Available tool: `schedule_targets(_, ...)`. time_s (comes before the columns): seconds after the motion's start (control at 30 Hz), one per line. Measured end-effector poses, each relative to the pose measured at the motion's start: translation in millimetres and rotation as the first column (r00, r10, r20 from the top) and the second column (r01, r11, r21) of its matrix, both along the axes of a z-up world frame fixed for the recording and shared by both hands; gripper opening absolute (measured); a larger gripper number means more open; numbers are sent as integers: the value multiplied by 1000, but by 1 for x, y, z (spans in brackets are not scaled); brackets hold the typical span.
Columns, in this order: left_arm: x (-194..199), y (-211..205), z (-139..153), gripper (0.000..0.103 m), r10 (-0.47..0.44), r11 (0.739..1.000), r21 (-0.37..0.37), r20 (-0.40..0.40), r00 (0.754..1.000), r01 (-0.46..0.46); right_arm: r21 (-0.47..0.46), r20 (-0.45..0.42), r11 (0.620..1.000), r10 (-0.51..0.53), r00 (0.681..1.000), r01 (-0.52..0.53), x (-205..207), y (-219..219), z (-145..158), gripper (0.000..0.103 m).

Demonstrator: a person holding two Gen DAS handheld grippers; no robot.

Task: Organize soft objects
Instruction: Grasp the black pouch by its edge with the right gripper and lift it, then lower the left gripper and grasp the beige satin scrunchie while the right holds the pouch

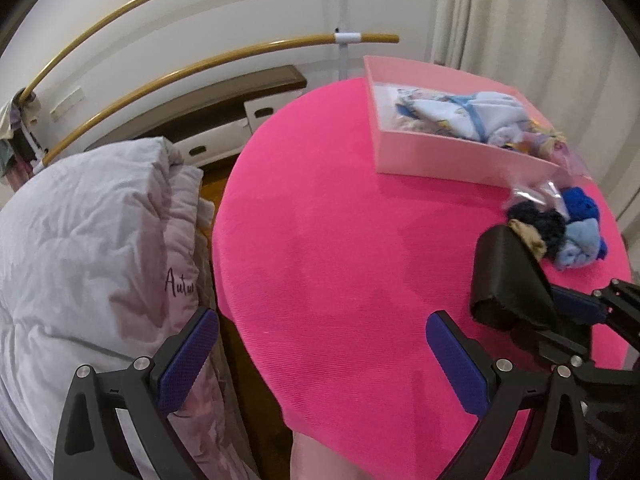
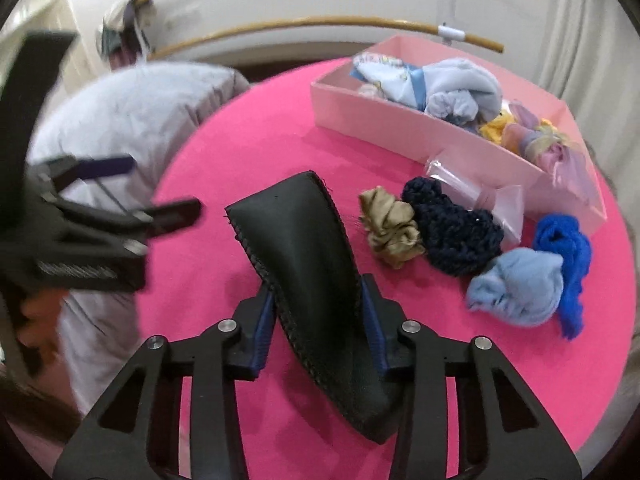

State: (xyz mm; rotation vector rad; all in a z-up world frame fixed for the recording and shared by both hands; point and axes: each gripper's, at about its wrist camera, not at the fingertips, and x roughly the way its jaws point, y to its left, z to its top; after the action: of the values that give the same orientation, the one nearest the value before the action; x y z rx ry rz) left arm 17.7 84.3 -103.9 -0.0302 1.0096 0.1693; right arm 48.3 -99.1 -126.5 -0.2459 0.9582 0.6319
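Black stitched pouch [image 2: 316,280] pinched in my right tongs [image 2: 320,320], lifted over pink desk [image 2: 240,152]. Left tongs [image 1: 320,364] wide, empty. Step: carrying pouch. Next, I judge: swing to pink box [image 2: 400,128], release among cloths; scrunchies [image 2: 390,228] wait beside it.

The left wrist view looks forward and down from the near left edge of the pink table [image 1: 340,240], well back from the pink box [image 1: 460,156]. The right wrist view faces the same way from further right, closer to the soft items. Both views share the table, the box [image 2: 420,128], the white duvet [image 1: 80,220] and the wall rails [image 2: 320,24].
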Motion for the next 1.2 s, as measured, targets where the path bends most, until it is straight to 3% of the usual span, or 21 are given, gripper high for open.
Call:
schedule_targets(0.1, -5, -9, 6, 103, -20, 1000, 3, 13, 1000, 20, 15, 60, 999, -35, 998, 34, -7, -5, 17, 35)
schedule_targets(0.33, -11, -41, 22, 103, -95, 995, 11, 47, 994, 95, 47, 67, 969, -243, 968, 241, -13, -48, 38, 35)
schedule_targets(0.43, -9, -59, 26, 103, -138, 990, 15, 50, 989, 137, 75, 29, 938, -341, 940, 338, -13, -75, 38, 35)
schedule_targets(0.6, 6, -82, 20, 103, -194, 981, 14, 35, 980, 194, 62, 81, 876, -483, 872, 479, -15, -114, 40, 36)
schedule_targets(0.83, 37, -102, 3, 103, -228, 974, 2, -8, 974, 228, 92, 70, 811, -583, 809, 577, -10, -151, 38, 37)
schedule_targets(1.07, 74, -112, -21, 100, -229, 973, -32, -53, 972, 227, 106, -1, 779, -622, 783, 618, 3, -169, 21, 37)
schedule_targets(1.1, 77, -113, -25, 95, -226, 974, -35, -61, 972, 224, 105, -6, 776, -625, 780, 622, 5, -171, 20, 37)
schedule_targets(1.17, 83, -114, -32, 74, -225, 974, -46, -83, 971, 221, 106, -15, 772, -629, 777, 627, 6, -171, 18, 37)
schedule_targets(1.2, 85, -115, -37, 57, -225, 974, -56, -102, 969, 220, 106, -18, 770, -631, 776, 629, 7, -171, 16, 37)
